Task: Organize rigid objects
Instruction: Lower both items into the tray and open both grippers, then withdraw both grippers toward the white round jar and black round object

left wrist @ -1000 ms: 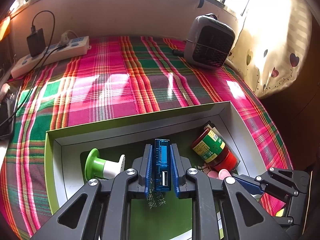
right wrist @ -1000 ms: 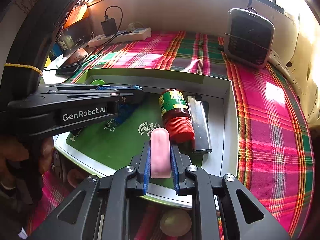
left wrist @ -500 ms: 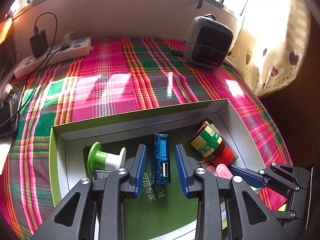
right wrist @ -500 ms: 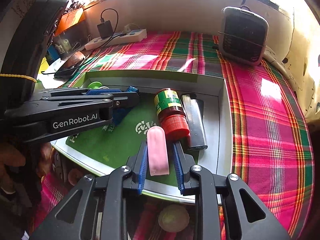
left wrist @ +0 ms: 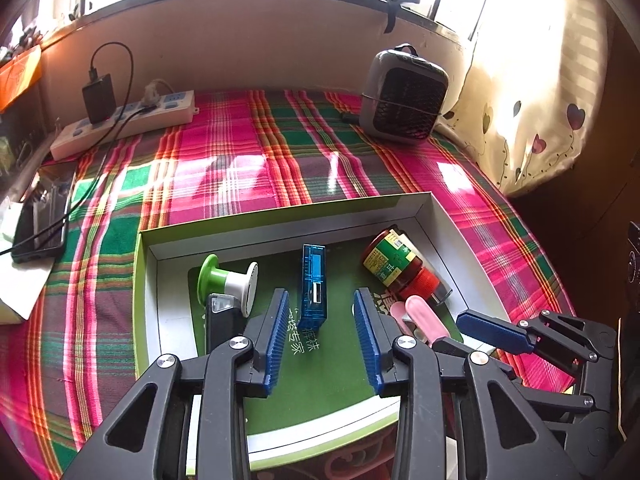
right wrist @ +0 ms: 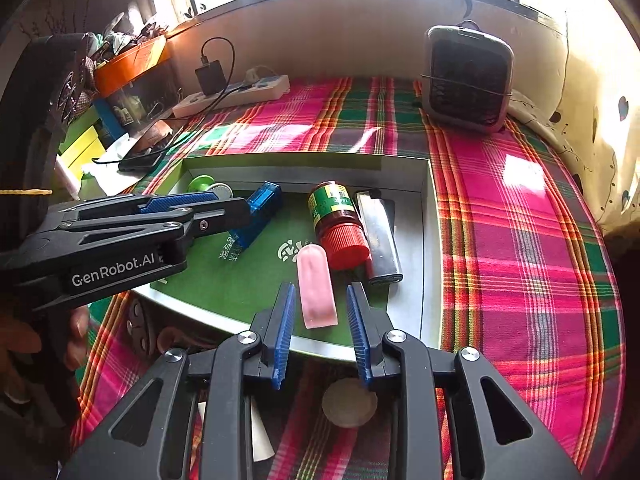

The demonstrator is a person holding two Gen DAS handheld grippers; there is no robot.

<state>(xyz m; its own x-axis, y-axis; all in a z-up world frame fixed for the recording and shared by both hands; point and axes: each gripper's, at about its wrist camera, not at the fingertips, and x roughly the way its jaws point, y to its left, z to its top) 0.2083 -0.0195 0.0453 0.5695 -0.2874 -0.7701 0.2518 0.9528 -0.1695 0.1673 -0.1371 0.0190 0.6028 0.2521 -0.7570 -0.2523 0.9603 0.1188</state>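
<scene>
While both grippers hang over the box, notes as follows:
Box: shallow tray point(left wrist: 280, 216) with lime-green rim and white walls, green floor with white print; sits on the plaid cloth point(left wrist: 240, 168) covering the counter
Left gripper point(left wrist: 322, 336): jaws opening; blue pads stand apart on either side of the blue USB tester point(left wrist: 313, 286), clear of it; nothing gripped
Blue USB tester: flat on the green floor, long axis running away from the camera, port end nearest the gripper
Right gripper point(right wrist: 320, 328): jaws opening; pads flank the pink eraser point(right wrist: 316, 286) without pressing it; nothing gripped
Pink eraser: flat on the green floor near the front wall, rounded end pointing away, just beside the bottle's red cap
Bottle point(right wrist: 338, 220): on its side, green label, red cap toward the front; touching the lighter
Lighter point(right wrist: 378, 236): silver, lying along the right wall
Spool point(left wrist: 230, 280): green-and-white, on its side at the left end; a black item point(left wrist: 222, 320) lies just in front of it
Far edge: grey fan heater point(left wrist: 404, 94) right; white power strip point(left wrist: 124, 124) with black charger left; phone point(left wrist: 40, 224) at the left edge
</scene>
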